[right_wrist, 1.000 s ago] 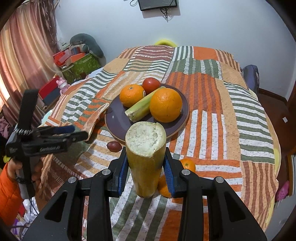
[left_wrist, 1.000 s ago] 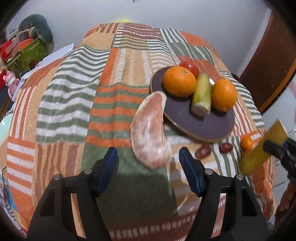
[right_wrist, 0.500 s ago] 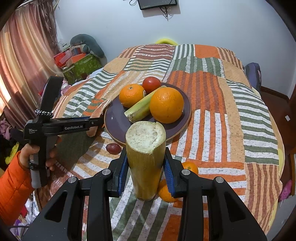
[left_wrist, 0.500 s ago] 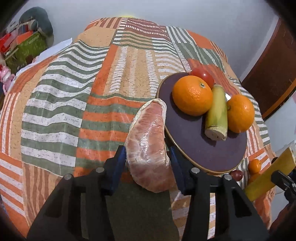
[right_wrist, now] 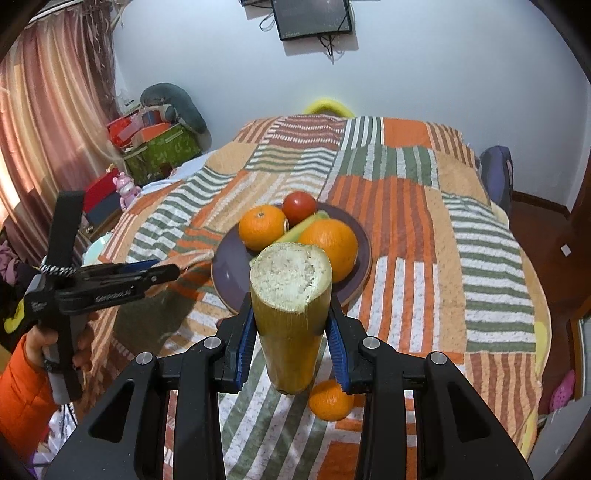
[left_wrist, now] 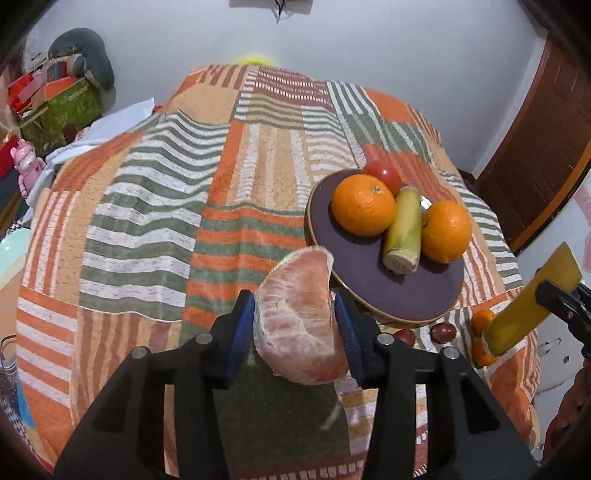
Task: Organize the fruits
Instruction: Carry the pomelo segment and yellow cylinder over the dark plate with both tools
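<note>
Your left gripper (left_wrist: 295, 328) has its jaws pinching a peeled pomelo segment (left_wrist: 301, 314), pink and veined, held above the striped bedspread (left_wrist: 155, 206) at the near left edge of the purple plate (left_wrist: 399, 295). Your right gripper (right_wrist: 291, 343) has its jaws clamped on a thick yellow sugarcane piece (right_wrist: 290, 306), cut end toward the camera, lifted over the bedspread on the near side of the plate.

Just beyond your right gripper's jaws, a small mandarin (right_wrist: 330, 400) lies on the bedspread, partly hidden by the cane and the right jaw. From the left wrist view, two dark red dates (left_wrist: 442, 331) sit by the plate's near rim, with small mandarins close by to their right.

On the plate, a shorter green-yellow cane piece (left_wrist: 403, 229) lies between two oranges: the left orange (left_wrist: 363, 210) and the right orange (left_wrist: 446, 230), both touching it. A red tomato (left_wrist: 382, 176) sits at the far rim, behind the left orange.

Farther off, left of the bed, you have a green storage box (right_wrist: 162, 153) with a grey neck pillow (right_wrist: 173, 103) beside it, and a screen (right_wrist: 312, 16) hangs on the far wall.
</note>
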